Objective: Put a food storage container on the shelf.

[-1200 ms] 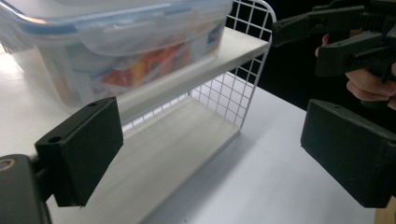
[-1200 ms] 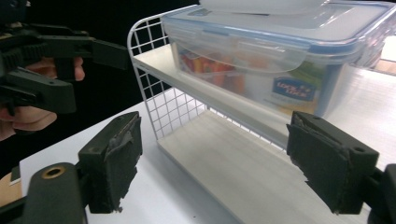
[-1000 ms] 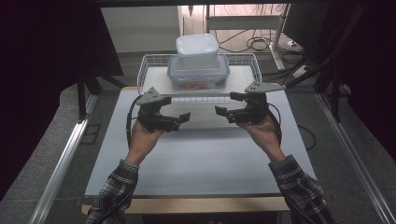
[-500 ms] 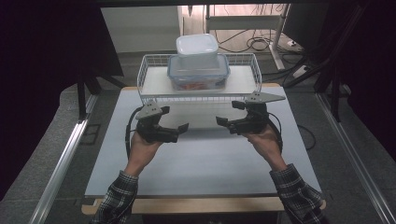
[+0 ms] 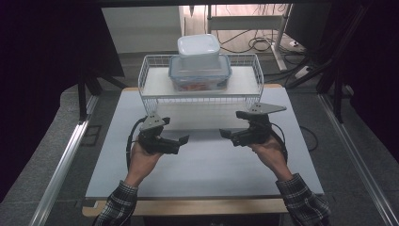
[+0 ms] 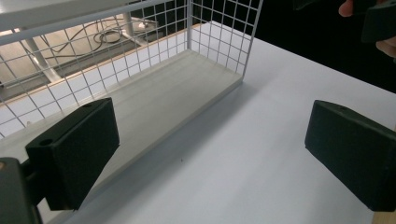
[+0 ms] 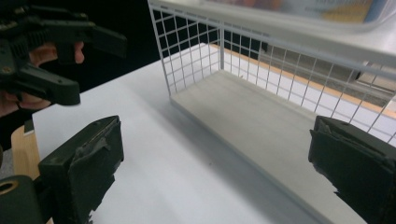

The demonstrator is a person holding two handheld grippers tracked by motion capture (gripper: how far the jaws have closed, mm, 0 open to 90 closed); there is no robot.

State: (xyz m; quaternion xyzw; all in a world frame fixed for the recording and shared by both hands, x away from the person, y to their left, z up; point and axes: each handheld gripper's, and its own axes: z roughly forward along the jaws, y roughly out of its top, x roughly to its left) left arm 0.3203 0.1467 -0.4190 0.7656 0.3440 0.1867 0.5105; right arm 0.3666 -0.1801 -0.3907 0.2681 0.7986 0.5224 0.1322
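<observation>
A white table [image 5: 207,165] takes up the middle of the high view, its top edged with a light wooden board along the near side. At its far end stands a two-level white wire rack [image 5: 150,80] with a pale wooden shelf on top and another pale board at table level beneath it. On the upper shelf sits a clear food container with a blue-rimmed lid [image 5: 200,73], something orange showing through its wall, and stacked on that lid is a smaller white-lidded container [image 5: 198,48]. Both containers stand upright, roughly centred on the shelf, well apart from either gripper.

Two forearms in plaid sleeves come in from the near edge. The left gripper [image 5: 182,140] is held just in front of the rack's left part, above the tabletop, pointing inward toward the other; in the left gripper view its black jaws stand wide apart with nothing between them, the rack's lower board and bare table lying beyond. The right gripper [image 5: 225,133] faces it from the right, near but not touching. Its jaws have just been opening and stand spread wide and empty in the right gripper view, looking into the rack's lower level.
</observation>
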